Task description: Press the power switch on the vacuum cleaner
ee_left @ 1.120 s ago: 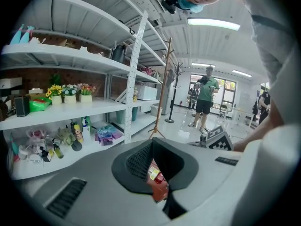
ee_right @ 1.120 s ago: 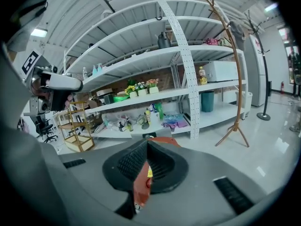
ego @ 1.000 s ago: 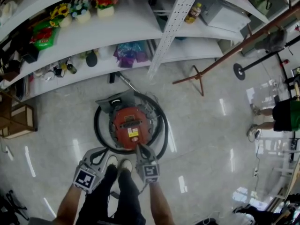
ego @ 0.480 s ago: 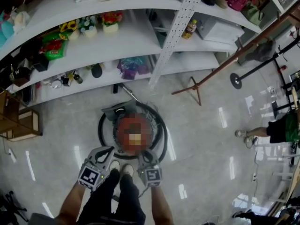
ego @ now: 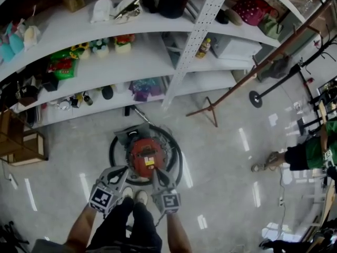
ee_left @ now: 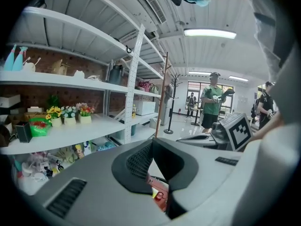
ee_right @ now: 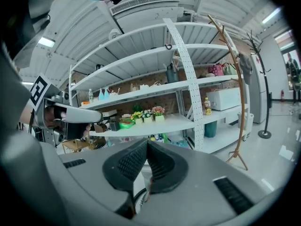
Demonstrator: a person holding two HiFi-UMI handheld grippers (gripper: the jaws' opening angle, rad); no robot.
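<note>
View tilts up the shelf (ego: pixel 152 57); right tool (ego: pixel 156 173), closed and empty like left tool (ego: pixel 122 169), sits nearer, vacuum cleaner (ego: pixel 146 155) just ahead.

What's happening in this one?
A person stands over a red vacuum cleaner on the floor, a gripper in each hand. Both grippers have their jaws together and hold nothing. The right gripper points at the vacuum's near edge; contact cannot be confirmed. The left gripper hovers beside it.

Head view has tilted up — a higher shelf (ego: pixel 71 21) shows — and the bystander (ego: pixel 300 156) has stepped
</note>
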